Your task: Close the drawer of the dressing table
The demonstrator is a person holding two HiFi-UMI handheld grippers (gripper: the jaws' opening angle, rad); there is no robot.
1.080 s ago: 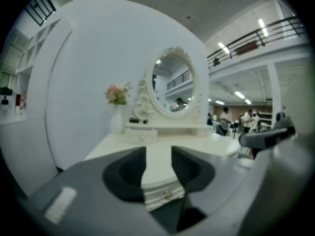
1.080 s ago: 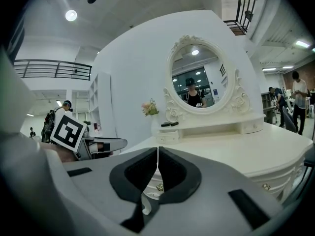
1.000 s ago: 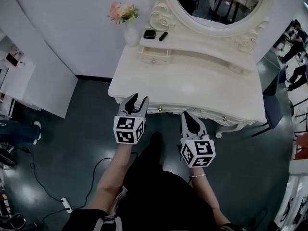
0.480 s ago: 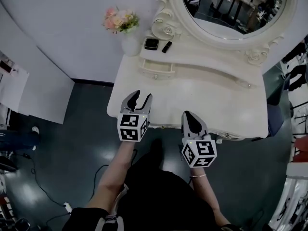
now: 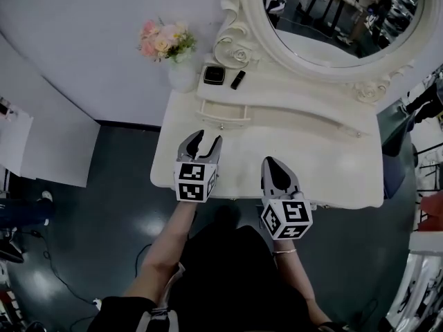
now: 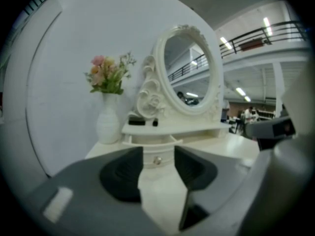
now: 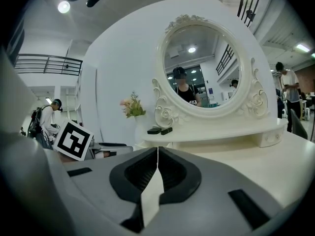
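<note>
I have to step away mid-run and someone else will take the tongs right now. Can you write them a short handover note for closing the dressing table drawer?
Left tongs: open; the jaws have just been opening and nothing is between them. They hover over the front of the dressing table, aimed at the drawer; its knob shows beyond the gap.
Right tongs: shut, empty, beside the left tongs.
Drawer: the small one under the mirror shelf, on the left, sticking out.
Done: nothing touches the drawer yet.
Left: probably reach forward and push the drawer front in until flush.
</note>
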